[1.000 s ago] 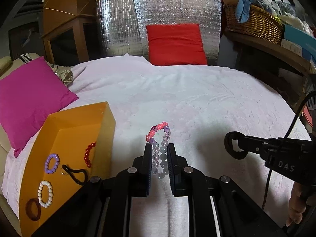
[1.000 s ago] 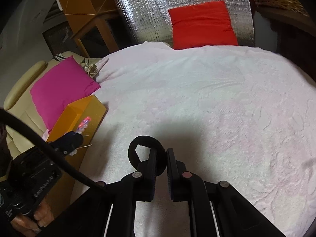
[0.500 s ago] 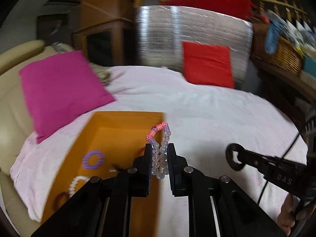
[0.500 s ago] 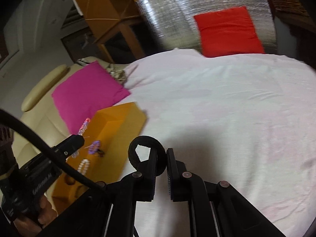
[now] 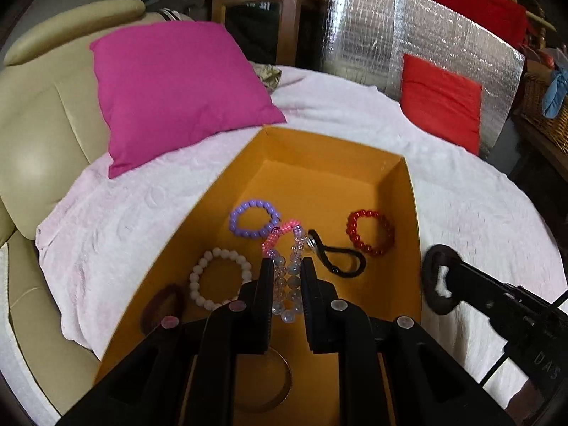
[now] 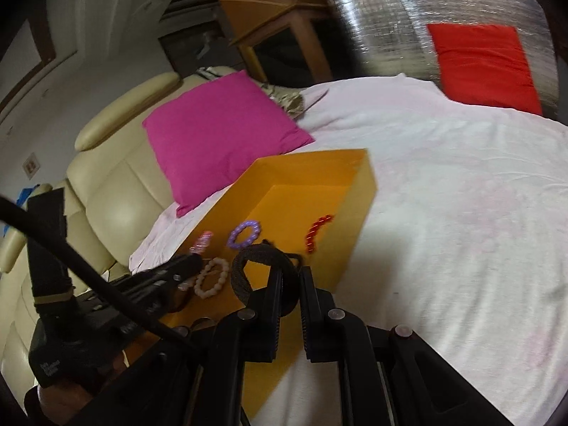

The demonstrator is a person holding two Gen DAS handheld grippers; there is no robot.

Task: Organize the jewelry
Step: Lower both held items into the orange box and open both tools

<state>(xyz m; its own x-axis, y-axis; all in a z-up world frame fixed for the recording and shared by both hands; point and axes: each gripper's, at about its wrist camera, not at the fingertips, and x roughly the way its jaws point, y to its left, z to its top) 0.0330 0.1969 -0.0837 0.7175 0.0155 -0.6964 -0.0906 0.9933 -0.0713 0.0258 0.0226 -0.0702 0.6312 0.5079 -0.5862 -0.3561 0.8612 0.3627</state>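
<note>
In the left wrist view, the left gripper (image 5: 287,285) sat at the lower centre of the frame, its jaws closed down on a bracelet of clear, pale blue and pink beads (image 5: 285,248), whose pink loop stuck up past the fingertips. The gripper hung over the open orange cardboard box (image 5: 408,191), which filled the middle of the frame on a bed covered by a white textured blanket (image 5: 461,213).

Inside the box lay a lilac bead bracelet (image 5: 252,218) just above the held one, a red bead bracelet (image 5: 370,232) toward the right wall, a white bead bracelet (image 5: 219,278) at the lower left, a dark maroon hair band (image 5: 163,307) at the left wall, and a black cord with a metal clasp (image 5: 335,257) between the jaws and the red beads.

The right gripper (image 6: 290,284), at the lower centre of its own view, was clamped on a black fabric loop (image 6: 245,277) and stood at the box's near right edge.

A magenta cushion (image 5: 177,88) lay at the upper left against a cream leather seat (image 5: 42,142); a red cushion (image 5: 440,99) leaned on a silver quilted panel (image 5: 372,46) at the upper right.
</note>
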